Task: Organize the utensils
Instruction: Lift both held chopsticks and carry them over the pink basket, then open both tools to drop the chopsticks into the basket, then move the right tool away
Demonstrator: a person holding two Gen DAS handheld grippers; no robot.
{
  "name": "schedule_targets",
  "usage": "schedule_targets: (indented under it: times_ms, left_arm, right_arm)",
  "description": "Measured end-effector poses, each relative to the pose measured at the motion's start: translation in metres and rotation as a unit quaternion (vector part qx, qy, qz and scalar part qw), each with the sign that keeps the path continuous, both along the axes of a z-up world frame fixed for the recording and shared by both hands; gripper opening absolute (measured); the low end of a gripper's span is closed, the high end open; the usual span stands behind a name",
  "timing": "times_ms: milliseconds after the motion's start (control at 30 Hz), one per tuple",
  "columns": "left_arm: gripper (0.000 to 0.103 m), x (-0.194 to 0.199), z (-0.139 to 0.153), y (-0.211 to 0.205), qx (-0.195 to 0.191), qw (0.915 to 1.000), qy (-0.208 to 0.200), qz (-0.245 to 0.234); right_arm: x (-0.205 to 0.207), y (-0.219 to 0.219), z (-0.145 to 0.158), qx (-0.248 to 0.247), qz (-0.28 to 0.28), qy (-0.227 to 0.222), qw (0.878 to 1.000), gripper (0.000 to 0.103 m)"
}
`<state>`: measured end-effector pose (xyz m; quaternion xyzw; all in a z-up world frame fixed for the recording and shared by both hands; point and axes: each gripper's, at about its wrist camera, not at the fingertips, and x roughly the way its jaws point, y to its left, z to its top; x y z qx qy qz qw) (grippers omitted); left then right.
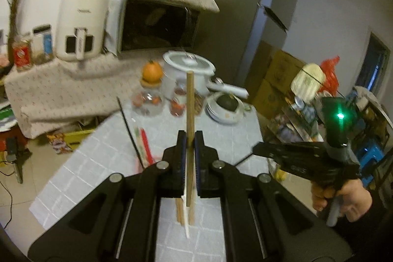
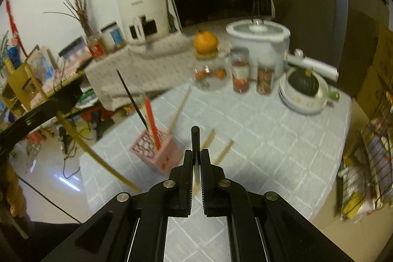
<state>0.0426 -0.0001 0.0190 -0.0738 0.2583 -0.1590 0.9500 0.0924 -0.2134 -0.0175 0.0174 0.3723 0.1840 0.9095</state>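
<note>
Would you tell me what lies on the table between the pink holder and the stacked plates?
In the right wrist view, wooden chopsticks lie on the table between the pink holder and the plates.

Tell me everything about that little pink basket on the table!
The pink basket is a small square holder that looks like plastic, with lattice-patterned, see-through sides and an open top. It stands upright near the edge of the grey-checked tablecloth. Inside, a black chopstick, a red stick and a wooden chopstick lean out over its rim. More wooden chopsticks lie on the cloth beside it. Neither gripper touches it. The view is a bit blurry, so finer details are unclear.
</note>
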Motion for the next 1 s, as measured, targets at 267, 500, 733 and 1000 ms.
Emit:
schedule_targets:
  times_ms: [267, 500, 733, 1000]
  left_arm:
    - [0.007, 0.014, -0.002, 0.015, -0.002, 0.9983, -0.033, 0.047]
    - [0.007, 0.043, -0.022, 0.026, 0.003, 0.9964, -0.023, 0.082]
    - [0.007, 0.068, -0.041, 0.026, 0.011, 0.9957, 0.021, 0.090]
    - [0.007, 0.095, -0.070, 0.019, 0.029, 0.9923, 0.079, 0.091]
  right_arm:
    - [0.002, 0.014, 0.020, 0.020, 0.014, -0.015, 1.000, 0.005]
    - [0.004, 0.025, 0.025, 0.031, 0.018, -0.021, 0.999, 0.005]
    - [0.004, 0.030, 0.040, 0.057, 0.016, -0.045, 0.997, 0.005]
    - [0.013, 0.038, 0.046, 0.075, 0.021, -0.063, 0.995, 0.005]
